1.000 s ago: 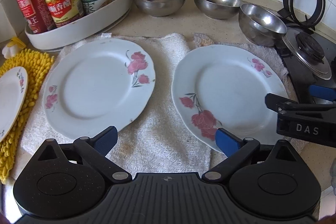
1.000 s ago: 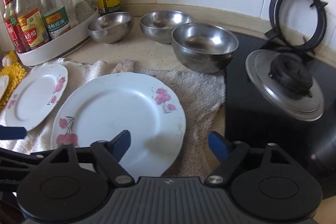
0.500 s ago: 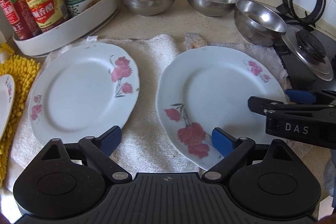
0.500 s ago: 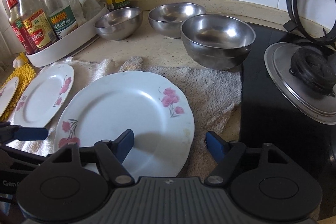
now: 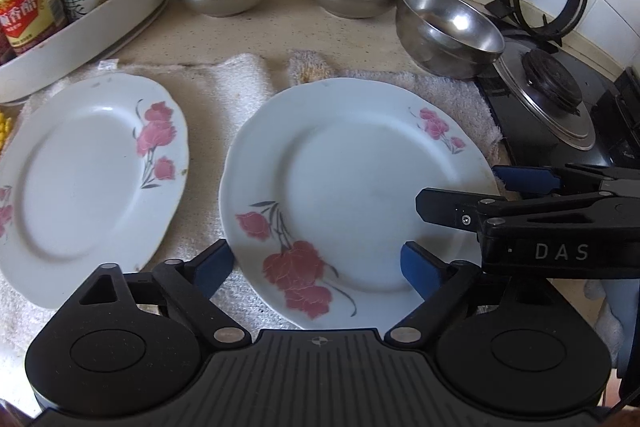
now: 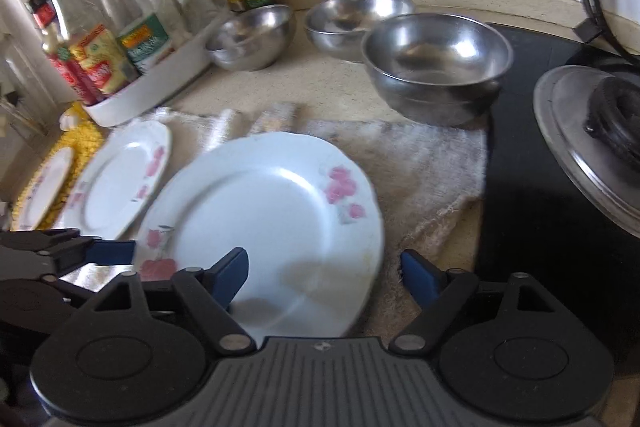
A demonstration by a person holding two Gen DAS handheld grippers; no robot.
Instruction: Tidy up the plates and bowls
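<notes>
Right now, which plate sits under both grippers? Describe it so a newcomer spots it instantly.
Start at the black stove on the right; the beige towel spreads out left of it. The plate is the towel's nearest one to the stove, just in front of the closest steel bowl. Unlike the second plate farther left, it lies below both open grippers.

right wrist view is motion-blurred; the left plate [image 5: 80,179] is cut off by the frame edge.
</notes>
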